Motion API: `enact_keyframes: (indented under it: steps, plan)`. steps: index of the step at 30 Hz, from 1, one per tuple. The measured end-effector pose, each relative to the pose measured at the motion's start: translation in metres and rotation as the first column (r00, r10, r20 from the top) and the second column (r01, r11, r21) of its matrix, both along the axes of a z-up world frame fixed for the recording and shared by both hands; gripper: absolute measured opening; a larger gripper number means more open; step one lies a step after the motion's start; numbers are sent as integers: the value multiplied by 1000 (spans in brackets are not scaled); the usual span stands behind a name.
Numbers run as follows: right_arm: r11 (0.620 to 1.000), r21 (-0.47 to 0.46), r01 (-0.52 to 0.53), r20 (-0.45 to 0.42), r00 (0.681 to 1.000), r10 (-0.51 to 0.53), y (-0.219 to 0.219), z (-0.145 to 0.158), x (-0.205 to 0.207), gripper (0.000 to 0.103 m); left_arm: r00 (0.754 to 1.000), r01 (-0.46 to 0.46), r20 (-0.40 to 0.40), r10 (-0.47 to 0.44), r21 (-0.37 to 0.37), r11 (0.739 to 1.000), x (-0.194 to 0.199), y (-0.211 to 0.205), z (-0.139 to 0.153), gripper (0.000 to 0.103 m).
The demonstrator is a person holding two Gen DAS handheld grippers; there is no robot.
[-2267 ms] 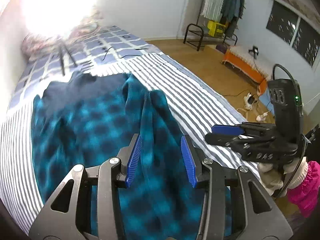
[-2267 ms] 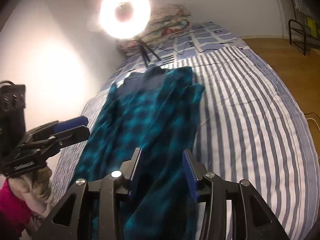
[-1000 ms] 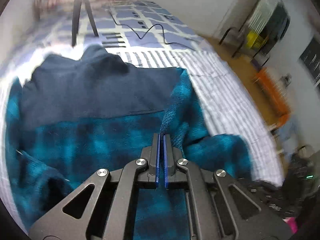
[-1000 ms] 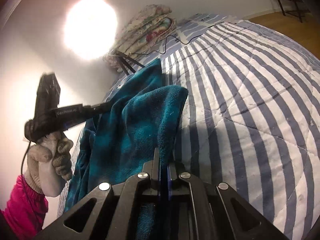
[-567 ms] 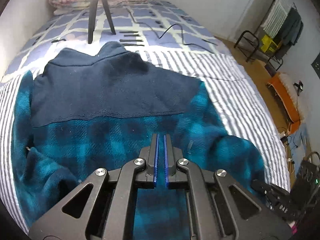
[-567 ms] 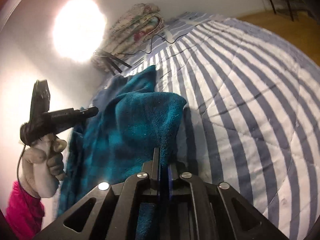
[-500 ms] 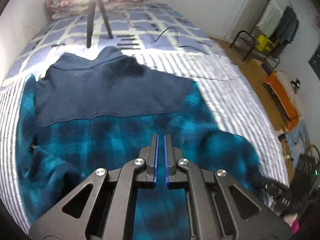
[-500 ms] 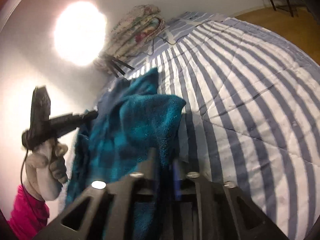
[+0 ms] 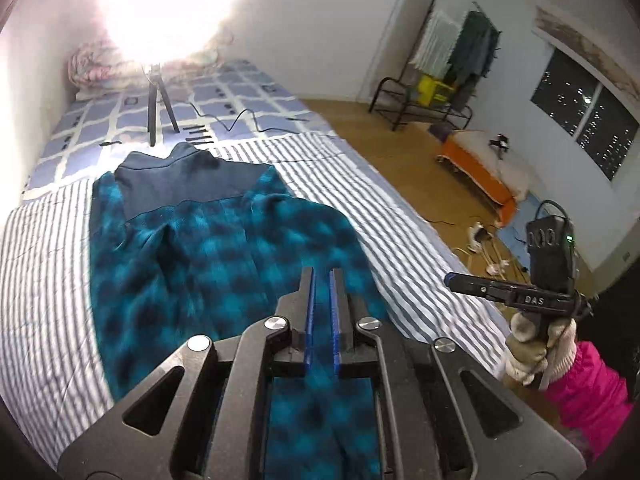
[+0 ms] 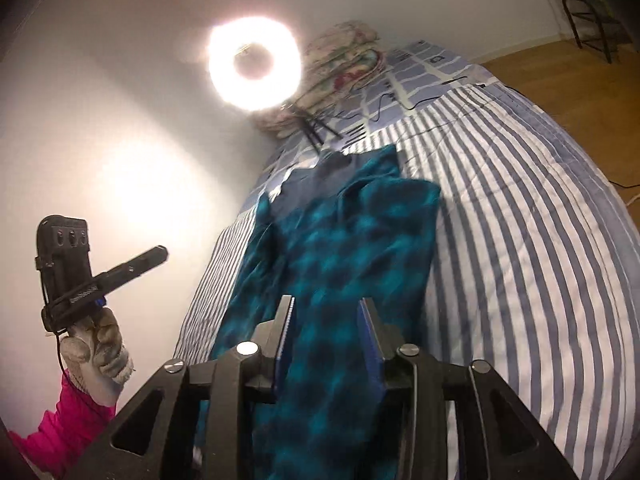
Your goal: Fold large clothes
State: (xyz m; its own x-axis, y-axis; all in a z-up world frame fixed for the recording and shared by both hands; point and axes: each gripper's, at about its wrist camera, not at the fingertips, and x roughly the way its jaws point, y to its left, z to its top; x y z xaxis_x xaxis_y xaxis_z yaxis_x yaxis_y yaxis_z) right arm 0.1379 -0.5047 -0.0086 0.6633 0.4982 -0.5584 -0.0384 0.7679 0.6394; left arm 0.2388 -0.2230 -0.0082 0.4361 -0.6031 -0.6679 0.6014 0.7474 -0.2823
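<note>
Fleece [image 9: 208, 248] lies lengthwise on the bed [image 9: 400, 216], both sleeves folded in; crosswise folds remain. Left tongs [image 9: 321, 312] and right tongs [image 10: 326, 332] are opening, both empty.

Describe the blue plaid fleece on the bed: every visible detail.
The fleece garment looks soft and fuzzy: teal-and-dark plaid body, plain navy yoke and stand-up collar. It lies flat, lengthwise on the striped bedspread, collar toward the ring light, both sides folded inward over the middle into a narrow strip. Neither claw touches it; only the bedspread does.
</note>
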Motion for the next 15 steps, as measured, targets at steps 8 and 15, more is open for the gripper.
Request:
enact_keyframes:
  steps: [8,15]
  plan:
    - [991,-102,-92,-197,978,71,51,-22,-73,48,1000,7,-7,-8,-52,999,-101,57,-4,48]
    - [987,-97,-127,-333,939,88,64,-87,-95,49,978,34,-206,-45,-58,998,-132,44,-93,48]
